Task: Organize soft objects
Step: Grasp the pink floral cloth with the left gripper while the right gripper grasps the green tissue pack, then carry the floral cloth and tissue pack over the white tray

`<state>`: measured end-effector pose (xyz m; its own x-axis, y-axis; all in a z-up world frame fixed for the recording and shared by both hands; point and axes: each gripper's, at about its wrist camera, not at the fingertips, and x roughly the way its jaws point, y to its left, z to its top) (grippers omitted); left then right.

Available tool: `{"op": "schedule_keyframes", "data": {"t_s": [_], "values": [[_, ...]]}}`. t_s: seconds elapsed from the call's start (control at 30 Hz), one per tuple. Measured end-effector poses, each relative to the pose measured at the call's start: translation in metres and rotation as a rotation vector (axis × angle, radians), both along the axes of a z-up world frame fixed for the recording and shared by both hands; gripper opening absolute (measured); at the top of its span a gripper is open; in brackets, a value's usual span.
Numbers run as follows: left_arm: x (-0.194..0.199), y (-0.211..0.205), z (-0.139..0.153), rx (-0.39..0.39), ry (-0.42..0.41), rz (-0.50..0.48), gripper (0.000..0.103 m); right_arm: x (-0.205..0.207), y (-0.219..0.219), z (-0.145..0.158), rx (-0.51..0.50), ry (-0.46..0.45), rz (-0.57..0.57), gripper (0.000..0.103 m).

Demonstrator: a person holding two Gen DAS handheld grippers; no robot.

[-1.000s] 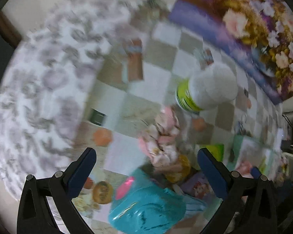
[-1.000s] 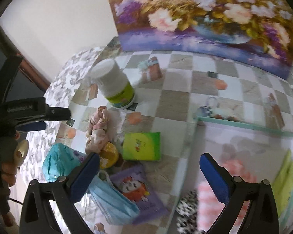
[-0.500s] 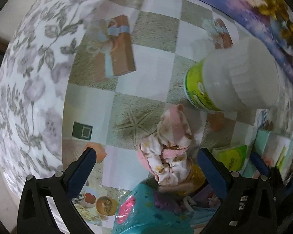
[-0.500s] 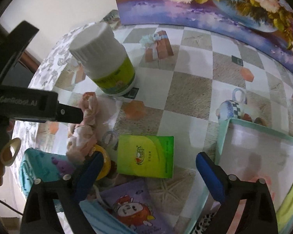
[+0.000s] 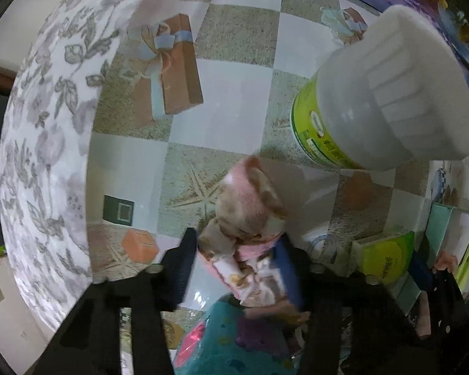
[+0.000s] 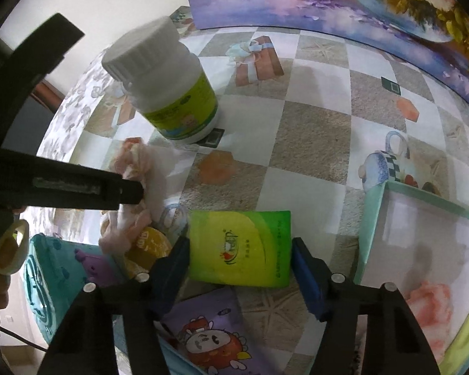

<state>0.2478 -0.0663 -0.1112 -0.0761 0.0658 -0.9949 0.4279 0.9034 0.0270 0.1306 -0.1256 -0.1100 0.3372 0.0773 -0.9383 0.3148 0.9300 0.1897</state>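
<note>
A pink patterned scrunchie (image 5: 250, 200) lies on the checked tablecloth below a white bottle (image 5: 375, 109). My left gripper (image 5: 237, 265) points straight down over it. Its jaws are closing, and both pads touch the scrunchie's near end. In the right wrist view a green tissue pack (image 6: 239, 247) lies flat between the pads of my right gripper (image 6: 239, 262). Those jaws are closing too and meet the pack's left and right edges. The left gripper's finger (image 6: 125, 190) crosses over the scrunchie (image 6: 134, 162) there.
A teal pouch (image 6: 47, 281), a yellow tape roll (image 6: 147, 247) and a purple cartoon pack (image 6: 209, 337) crowd the near left. A green-rimmed box (image 6: 372, 228) holding a pink soft item (image 6: 428, 303) stands at the right. A flower painting (image 6: 359, 6) backs the table, and the cloth drops off at the left.
Both grippers came down and narrowed. The left moved onto the scrunchie and its jaws closed around it. The right sank until the green pack sits between its pads.
</note>
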Motion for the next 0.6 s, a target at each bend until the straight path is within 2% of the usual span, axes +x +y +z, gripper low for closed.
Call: {"op": "schedule_keyframes", "data": {"t_s": [0.37, 0.6], "values": [[-0.003, 0.000, 0.000, -0.026, -0.034, 0.036, 0.026, -0.014, -0.008, 0.005, 0.026, -0.018, -0.011, 0.067], [-0.003, 0.009, 0.003, -0.040, -0.039, 0.065, 0.021, -0.017, -0.007, 0.012, 0.029, -0.028, -0.009, 0.067]]}}
